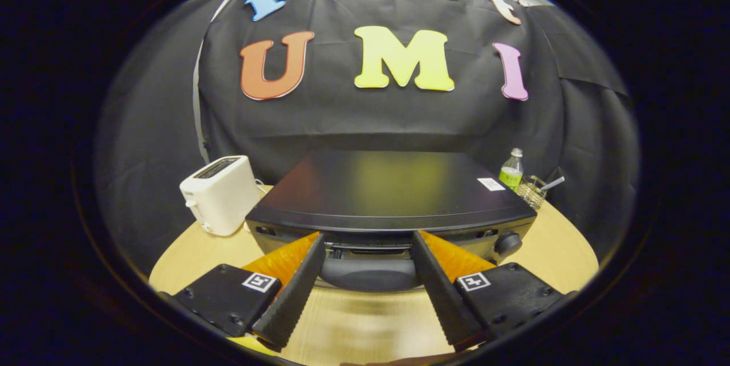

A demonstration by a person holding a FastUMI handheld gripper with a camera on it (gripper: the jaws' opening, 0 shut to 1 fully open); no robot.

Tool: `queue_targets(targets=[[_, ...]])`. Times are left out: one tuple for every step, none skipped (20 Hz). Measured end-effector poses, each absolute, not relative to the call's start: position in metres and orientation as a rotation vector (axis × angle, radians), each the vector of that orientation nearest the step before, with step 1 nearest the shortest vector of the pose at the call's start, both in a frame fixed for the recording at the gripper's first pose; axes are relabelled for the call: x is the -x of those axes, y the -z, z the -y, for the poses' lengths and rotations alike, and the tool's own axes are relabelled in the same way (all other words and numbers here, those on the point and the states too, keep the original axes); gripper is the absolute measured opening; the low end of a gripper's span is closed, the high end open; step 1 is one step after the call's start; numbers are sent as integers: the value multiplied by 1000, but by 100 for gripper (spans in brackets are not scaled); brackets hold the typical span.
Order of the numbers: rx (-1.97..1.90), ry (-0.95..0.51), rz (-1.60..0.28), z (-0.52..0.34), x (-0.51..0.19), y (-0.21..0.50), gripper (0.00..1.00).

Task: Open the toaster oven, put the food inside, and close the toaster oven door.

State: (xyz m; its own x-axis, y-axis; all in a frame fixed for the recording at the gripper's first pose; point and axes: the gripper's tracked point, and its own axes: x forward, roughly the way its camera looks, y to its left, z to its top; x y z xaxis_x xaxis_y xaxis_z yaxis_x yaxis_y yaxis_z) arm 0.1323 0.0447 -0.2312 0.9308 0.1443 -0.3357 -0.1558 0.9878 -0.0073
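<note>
A black toaster oven (393, 189) stands on the round wooden table (353, 320), seen from above its front edge. Its dark rounded door handle (368, 275) bulges toward me at the top of the door, which looks closed. My gripper (369, 236) is open wide, with the fingertips (319, 243) right up at the oven's front. The handle lies between the two fingers, with a gap on either side, so neither presses on it. A round knob (506, 242) sits at the front's right end, just outside the right finger.
A white pop-up toaster (219, 194) stands on the table left of the oven. Behind the oven's right corner are a small green-labelled bottle (511, 171) and a glass holder (533, 190) with a utensil in it. Bare tabletop stretches under the fingers.
</note>
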Motion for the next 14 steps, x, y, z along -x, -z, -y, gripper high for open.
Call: queue_targets(targets=[[49, -153, -346, -44, -128, 233, 100], [53, -151, -356, -43, -122, 235, 100], [45, -147, -370, -42, -116, 237, 100], [44, -147, -384, -42, -111, 240, 100], [41, -145, -393, -43, -106, 242, 99], [45, -142, -399, -42, -101, 244, 99], [48, -139, -391, -41, -98, 247, 98], [52, -135, -375, -41, -93, 249, 98], [61, -134, -368, -40, -87, 252, 98], [65, -129, -362, -39, -82, 257, 98], [69, -121, -372, -37, -74, 263, 98], [78, -112, -383, -37, -69, 268, 98], [81, -102, -390, -35, -64, 273, 98], [92, -94, -403, -35, -59, 280, 98]])
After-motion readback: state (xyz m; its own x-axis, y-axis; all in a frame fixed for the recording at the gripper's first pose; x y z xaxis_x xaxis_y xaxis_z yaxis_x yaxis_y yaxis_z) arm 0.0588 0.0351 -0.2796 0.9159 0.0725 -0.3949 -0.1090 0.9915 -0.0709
